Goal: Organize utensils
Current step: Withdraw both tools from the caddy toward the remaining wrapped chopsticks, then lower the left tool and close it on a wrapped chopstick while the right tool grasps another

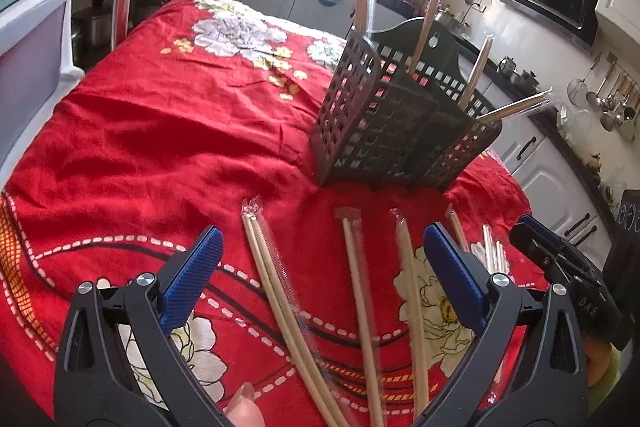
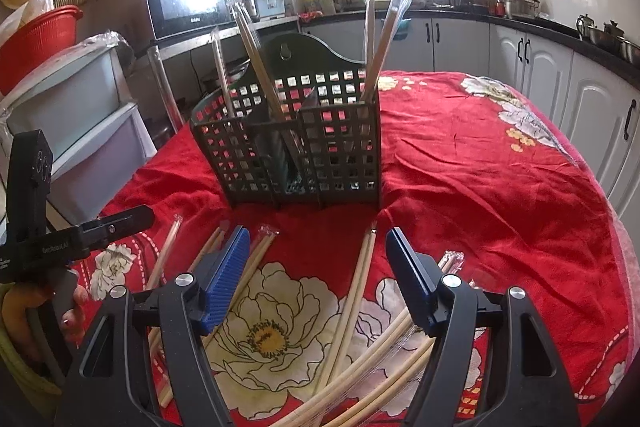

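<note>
The table (image 1: 160, 131) carries a black slotted caddy (image 2: 304, 147), several wrapped chopstick pairs already standing in it. More pairs (image 2: 356, 283) lie loose before it. Both left tongs (image 1: 322, 259) and right tongs (image 2: 318, 267) hover wide and empty; pickup step, next requiring closure on one pair.

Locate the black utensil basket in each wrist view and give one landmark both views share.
Left wrist: basket right of centre, upper half, turned corner-on, wrapped chopsticks sticking out.
Right wrist: basket centre-left, seen front-on, dividers visible.
Shared landmark: the red floral tablecloth under it.
</note>
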`<state>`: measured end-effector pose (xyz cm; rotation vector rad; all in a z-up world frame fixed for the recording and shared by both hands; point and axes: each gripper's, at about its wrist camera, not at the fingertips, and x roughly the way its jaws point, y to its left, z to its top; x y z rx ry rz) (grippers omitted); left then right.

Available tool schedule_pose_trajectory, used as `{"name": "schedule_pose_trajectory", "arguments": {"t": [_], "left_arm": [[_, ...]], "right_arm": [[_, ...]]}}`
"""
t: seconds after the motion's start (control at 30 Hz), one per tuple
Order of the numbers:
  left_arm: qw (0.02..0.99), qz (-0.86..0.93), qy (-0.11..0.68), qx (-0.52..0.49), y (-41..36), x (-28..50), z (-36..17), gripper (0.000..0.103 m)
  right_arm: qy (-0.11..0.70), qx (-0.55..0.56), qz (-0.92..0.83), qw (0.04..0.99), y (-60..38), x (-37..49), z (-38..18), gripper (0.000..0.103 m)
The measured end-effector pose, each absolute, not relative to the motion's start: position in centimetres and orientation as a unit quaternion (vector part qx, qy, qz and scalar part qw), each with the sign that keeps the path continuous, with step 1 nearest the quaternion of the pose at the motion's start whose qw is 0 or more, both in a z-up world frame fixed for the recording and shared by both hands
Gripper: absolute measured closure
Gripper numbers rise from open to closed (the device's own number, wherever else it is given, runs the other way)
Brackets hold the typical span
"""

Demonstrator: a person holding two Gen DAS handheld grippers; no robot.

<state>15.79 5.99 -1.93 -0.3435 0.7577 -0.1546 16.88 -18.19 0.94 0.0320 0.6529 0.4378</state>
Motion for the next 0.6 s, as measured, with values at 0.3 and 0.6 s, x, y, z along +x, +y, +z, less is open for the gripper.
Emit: {"name": "schedule_pose_trajectory", "arguments": {"t": [0.3,0.6], "left_arm": [[0.898,-0.065,0.400,-0.172,6.2,16.7,-3.6,0.011],[0.881,-0.062,0.424,-0.201,6.9,18.5,-5.3,0.011]], "right_arm": [[0.351,0.011,0.205,0.913,-18.0,18.2,-0.5,0.035],[0.399,0.010,0.198,0.895,-17.8,20.8,-2.7,0.035]]}}
